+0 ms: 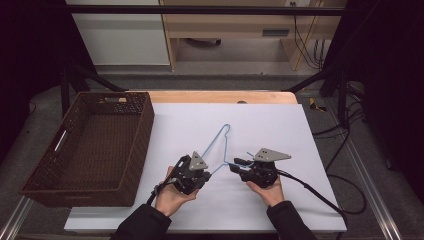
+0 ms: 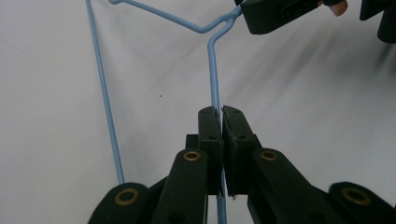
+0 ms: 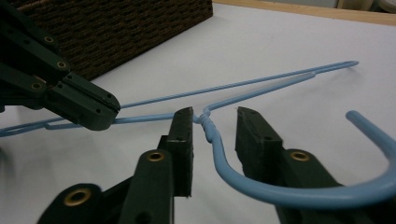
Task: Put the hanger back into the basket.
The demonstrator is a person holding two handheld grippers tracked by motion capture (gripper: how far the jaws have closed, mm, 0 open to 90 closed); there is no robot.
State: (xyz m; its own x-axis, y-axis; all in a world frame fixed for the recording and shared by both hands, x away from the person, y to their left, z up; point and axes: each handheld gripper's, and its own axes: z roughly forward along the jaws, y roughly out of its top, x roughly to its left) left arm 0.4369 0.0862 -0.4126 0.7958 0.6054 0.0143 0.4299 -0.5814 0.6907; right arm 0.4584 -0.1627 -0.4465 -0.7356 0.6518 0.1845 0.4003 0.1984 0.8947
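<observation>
Pinching a blue wire hanger [image 1: 220,145] between two sets of fingers on the white counter [image 1: 280,130], just right of the wicker basket [image 1: 30,187].

My left gripper [image 2: 221,110] is clamped tight on one thin arm of the hanger; my right gripper [image 3: 214,116] straddles the twisted neck below the hook, fingers narrow but not yet pressing, so nothing is gripped there. The wire is slick, round and springy: I judge it could roll or twist out of the flat pads, or flex and snap sideways toward the basket's rough woven wall if I squeeze off-centre on the twist.
</observation>
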